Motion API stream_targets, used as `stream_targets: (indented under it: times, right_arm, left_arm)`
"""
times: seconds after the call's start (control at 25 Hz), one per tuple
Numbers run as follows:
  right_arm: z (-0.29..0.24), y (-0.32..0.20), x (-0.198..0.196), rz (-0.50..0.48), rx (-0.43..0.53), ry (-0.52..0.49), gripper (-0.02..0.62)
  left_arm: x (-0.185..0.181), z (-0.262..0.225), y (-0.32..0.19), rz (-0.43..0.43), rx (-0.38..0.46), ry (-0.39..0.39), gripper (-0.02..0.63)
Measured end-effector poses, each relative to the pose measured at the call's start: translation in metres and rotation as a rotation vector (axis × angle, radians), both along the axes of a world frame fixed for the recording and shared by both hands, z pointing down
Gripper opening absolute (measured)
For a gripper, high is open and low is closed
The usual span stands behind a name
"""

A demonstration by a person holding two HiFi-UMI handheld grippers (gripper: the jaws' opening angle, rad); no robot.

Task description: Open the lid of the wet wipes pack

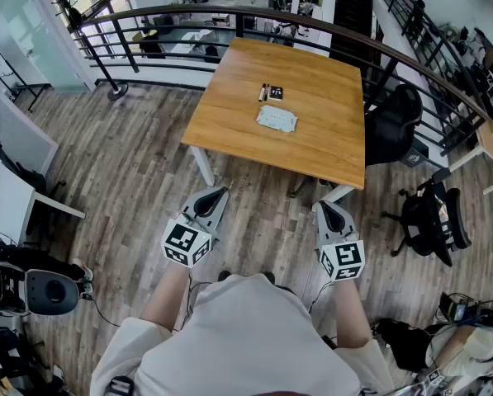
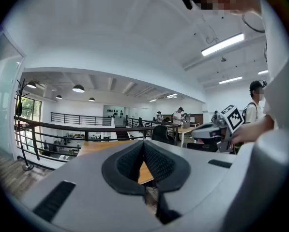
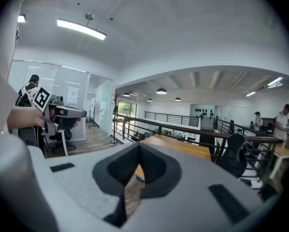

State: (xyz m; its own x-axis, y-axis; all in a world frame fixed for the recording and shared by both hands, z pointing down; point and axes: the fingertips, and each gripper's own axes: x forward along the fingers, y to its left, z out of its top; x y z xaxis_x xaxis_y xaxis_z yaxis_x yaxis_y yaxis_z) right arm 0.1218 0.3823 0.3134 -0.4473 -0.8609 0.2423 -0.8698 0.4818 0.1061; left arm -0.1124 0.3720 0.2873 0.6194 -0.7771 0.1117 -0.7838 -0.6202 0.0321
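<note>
head view, wipes pack (image 1: 277,120) mid table (image 1: 312,81)

I can read no words or numbers anywhere. The white cube (image 1: 186,243) on my left gripper (image 1: 216,195) has black and white square patterns on it. The white cube (image 1: 343,260) on my right gripper (image 1: 329,208) has them too, but these are shapes, not letters. Far ahead of both grippers, a pale, flat wet wipes pack (image 1: 277,120) lies on the brown wooden table (image 1: 229,122). Its print is too small to read. Just past it, farther from my grippers, lies a small dark card (image 1: 275,92). I cannot make out its marks either.
</note>
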Motion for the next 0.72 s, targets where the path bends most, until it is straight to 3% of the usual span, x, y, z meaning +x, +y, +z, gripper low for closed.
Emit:
stream_targets:
  times: [0.72]
  right_arm:
    - [-0.002,0.002,0.011,-0.027,0.000,-0.027,0.003]
  left_arm:
    - [0.020,0.006,0.004,-0.006,-0.006,-0.014,-0.006]
